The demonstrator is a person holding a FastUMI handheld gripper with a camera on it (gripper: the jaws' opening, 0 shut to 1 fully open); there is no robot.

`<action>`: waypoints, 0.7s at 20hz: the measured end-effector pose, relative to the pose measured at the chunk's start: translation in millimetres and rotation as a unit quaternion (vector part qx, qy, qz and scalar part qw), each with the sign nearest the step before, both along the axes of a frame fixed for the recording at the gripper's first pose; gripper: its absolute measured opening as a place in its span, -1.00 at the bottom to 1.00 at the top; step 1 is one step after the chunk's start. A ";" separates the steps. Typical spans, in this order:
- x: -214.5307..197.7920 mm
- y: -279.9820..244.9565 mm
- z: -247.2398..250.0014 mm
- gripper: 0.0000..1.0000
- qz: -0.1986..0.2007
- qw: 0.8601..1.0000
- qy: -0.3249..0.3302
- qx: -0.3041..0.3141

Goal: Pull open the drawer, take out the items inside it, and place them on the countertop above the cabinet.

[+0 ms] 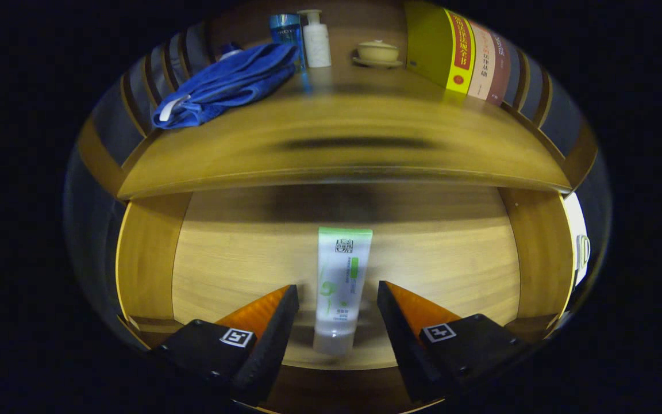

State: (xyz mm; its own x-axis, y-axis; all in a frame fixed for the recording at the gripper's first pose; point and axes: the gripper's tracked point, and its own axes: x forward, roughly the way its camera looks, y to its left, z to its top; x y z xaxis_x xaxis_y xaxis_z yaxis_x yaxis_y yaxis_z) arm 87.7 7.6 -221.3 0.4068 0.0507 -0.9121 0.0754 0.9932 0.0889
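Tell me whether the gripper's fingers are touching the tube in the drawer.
Apart. In the gripper view the tube lies between the open gripper fingers, with drawer floor showing on both sides of it.

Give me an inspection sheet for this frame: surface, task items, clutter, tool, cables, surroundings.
Surface: wooden countertop above the cabinet, its front part bare.
Job's things: drawer pulled open; one white and green tube lies flat on its floor, cap end toward the tool.
Clutter: at the back of the countertop, a folded blue towel, a blue bottle, a white pump bottle, a small lidded dish on a saucer and a row of books.
Grippers: tool open, one finger on each side of the tube, neither touching it.
Cables: nothing seen.
Surroundings: slatted wooden panels behind the countertop; dark beyond.
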 end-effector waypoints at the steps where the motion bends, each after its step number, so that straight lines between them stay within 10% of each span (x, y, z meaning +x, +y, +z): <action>1: 0.5 0.8 -2.0 0.83 -0.006 1.000 0.004 0.003; 14: -6.7 -4.1 -16.1 0.09 -0.001 1.000 0.003 -0.009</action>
